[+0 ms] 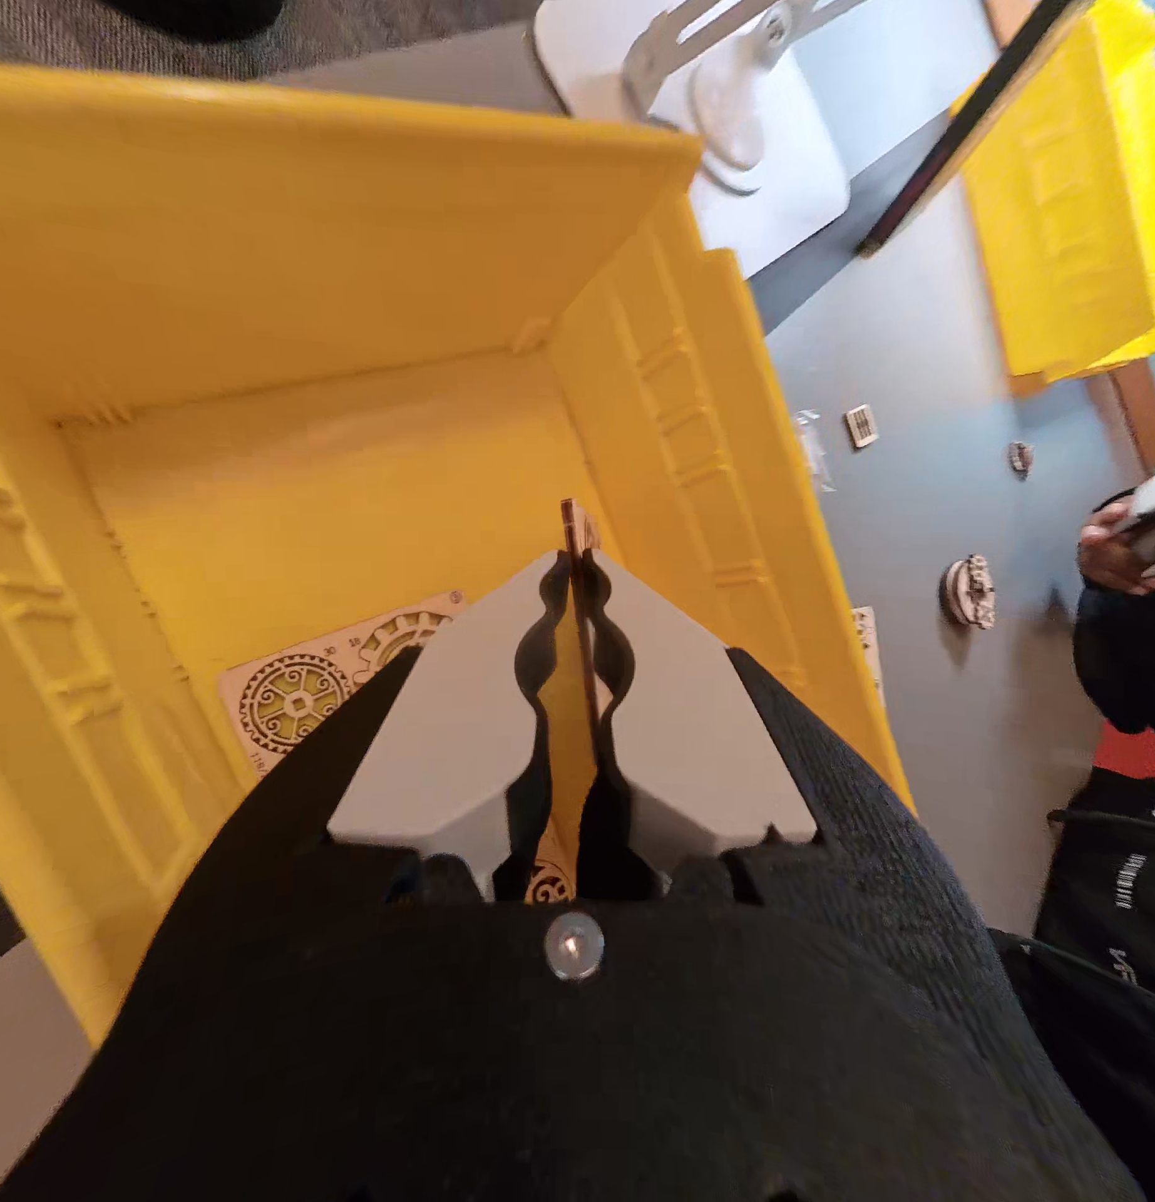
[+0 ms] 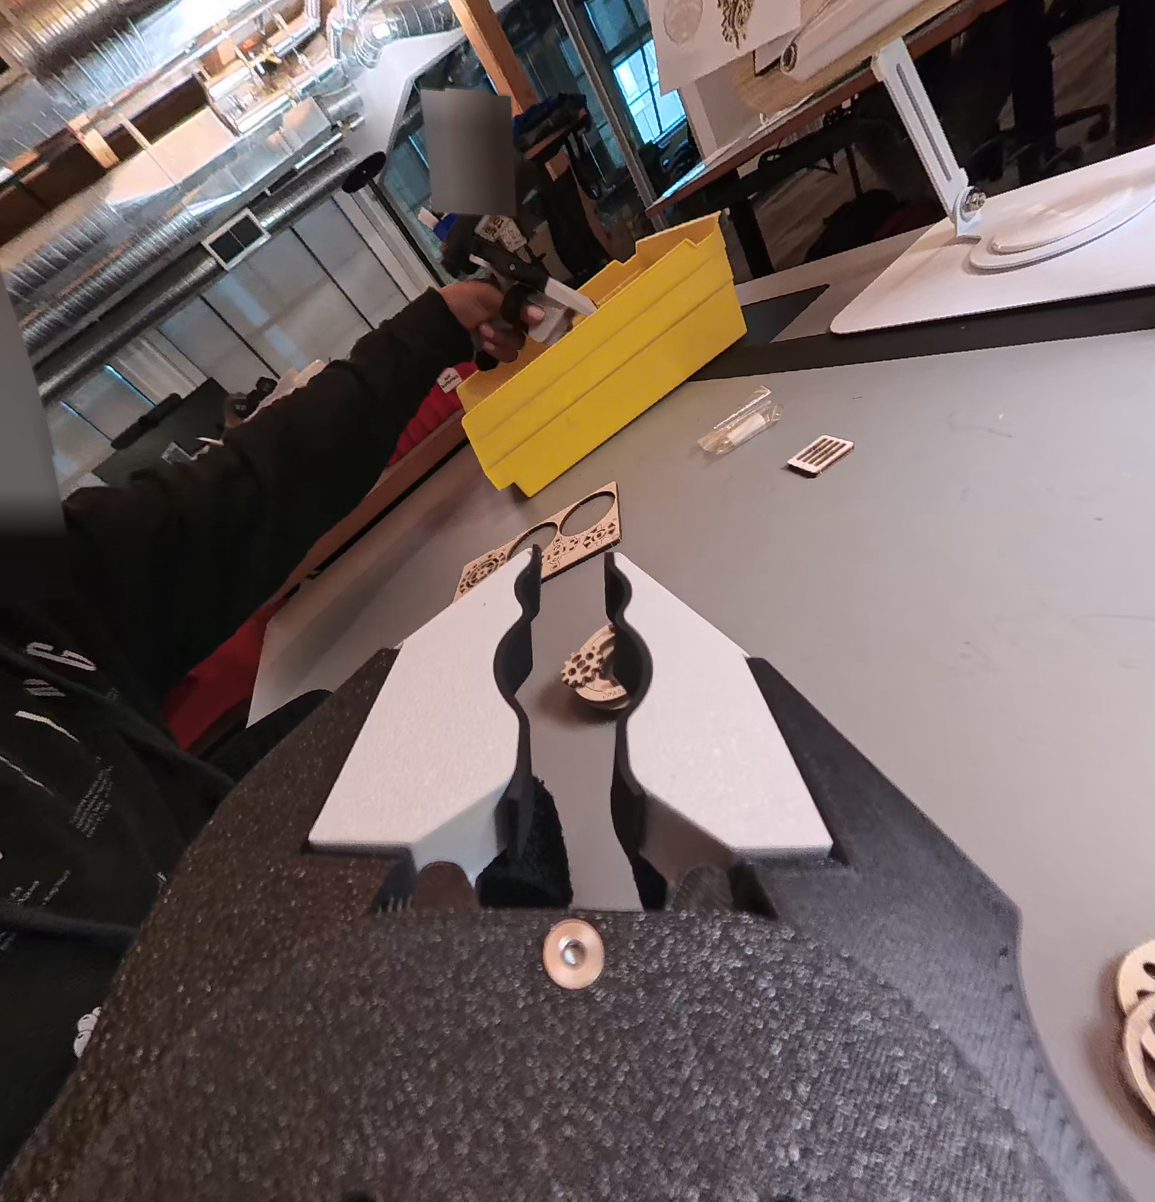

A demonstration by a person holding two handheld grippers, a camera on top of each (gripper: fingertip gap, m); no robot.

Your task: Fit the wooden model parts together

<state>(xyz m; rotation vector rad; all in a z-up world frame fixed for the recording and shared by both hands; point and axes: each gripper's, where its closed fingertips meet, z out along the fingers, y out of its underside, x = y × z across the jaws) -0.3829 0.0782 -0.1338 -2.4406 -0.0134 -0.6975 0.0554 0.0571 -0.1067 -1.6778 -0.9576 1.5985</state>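
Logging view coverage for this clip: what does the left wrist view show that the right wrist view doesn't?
Only the left wrist view: the yellow bin's inside, a laser-cut gear sheet on its floor, and the left gripper shut on a thin wooden piece seen edge-on.

Only the right wrist view: the open right gripper over a small gear assembly, and a punched-out wooden sheet.

Both: the bin, grey table, slotted wooden grille.

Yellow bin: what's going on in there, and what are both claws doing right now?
Left gripper shut on thin wooden sheet, inside yellow bin. Right gripper open, empty, above wooden gear assembly on table. Nothing blocking.
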